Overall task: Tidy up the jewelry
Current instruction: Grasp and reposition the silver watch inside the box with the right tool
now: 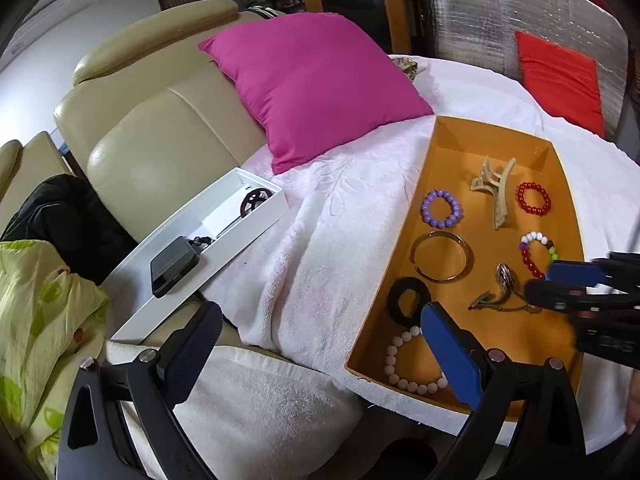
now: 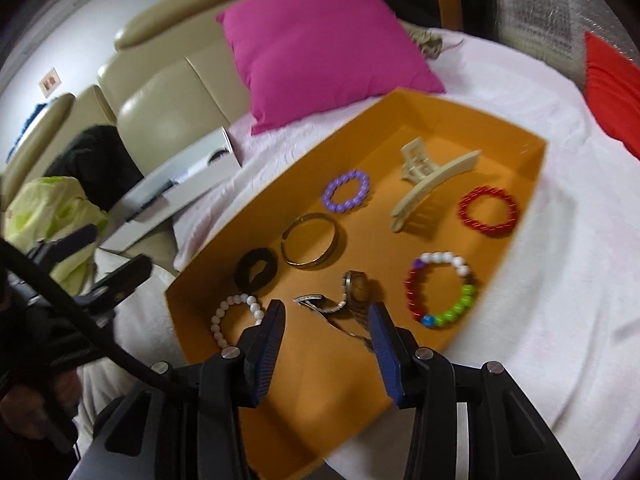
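Observation:
An orange tray lies on a white towel and holds jewelry: a purple bead bracelet, a beige hair claw, a red bead bracelet, a gold bangle, a multicolour bead bracelet, a black scrunchie, a white bead bracelet and a wristwatch. My right gripper is open and empty, just above the wristwatch. My left gripper is open and empty over the tray's left edge.
A pink pillow lies behind the tray. A white box with a dark phone sits on the beige sofa at the left. A red cushion is at the far right. A green patterned cloth is at the lower left.

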`<state>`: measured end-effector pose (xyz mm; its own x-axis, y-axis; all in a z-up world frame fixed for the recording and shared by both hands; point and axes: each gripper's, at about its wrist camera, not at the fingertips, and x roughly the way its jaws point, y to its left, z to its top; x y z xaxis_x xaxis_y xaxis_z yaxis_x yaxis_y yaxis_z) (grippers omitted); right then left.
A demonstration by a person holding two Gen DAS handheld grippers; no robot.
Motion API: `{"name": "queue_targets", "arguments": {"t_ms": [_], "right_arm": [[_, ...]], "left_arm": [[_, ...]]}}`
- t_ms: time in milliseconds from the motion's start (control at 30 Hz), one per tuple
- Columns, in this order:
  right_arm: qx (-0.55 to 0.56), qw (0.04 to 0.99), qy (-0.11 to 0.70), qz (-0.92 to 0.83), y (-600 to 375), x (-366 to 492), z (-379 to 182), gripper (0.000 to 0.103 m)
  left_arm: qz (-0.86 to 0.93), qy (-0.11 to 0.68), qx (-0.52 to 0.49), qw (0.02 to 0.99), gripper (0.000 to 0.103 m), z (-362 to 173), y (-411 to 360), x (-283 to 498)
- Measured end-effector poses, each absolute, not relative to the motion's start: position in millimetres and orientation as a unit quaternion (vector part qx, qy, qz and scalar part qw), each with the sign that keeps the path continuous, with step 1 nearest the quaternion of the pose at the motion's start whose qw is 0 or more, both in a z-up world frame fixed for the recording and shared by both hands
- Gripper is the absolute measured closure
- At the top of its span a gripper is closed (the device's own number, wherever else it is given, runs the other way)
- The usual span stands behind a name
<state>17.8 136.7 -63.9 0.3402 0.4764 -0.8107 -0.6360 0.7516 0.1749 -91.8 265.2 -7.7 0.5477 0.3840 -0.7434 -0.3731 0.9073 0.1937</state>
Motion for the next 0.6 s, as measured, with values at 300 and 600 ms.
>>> {"name": "queue_targets", "arguments": {"t_ms": [300, 600], "right_arm": [[-0.116, 0.804, 0.498, 0.303, 165, 41, -98, 0.065], [-0.124, 0.807, 0.494, 0.298, 166, 46, -104, 0.102]], "left_arm": [[0.191, 0.439, 0.001, 0.878, 0.047, -26, 271, -91], [0.17, 0.425, 0.007, 0.889, 0.047, -17, 269, -87]]}}
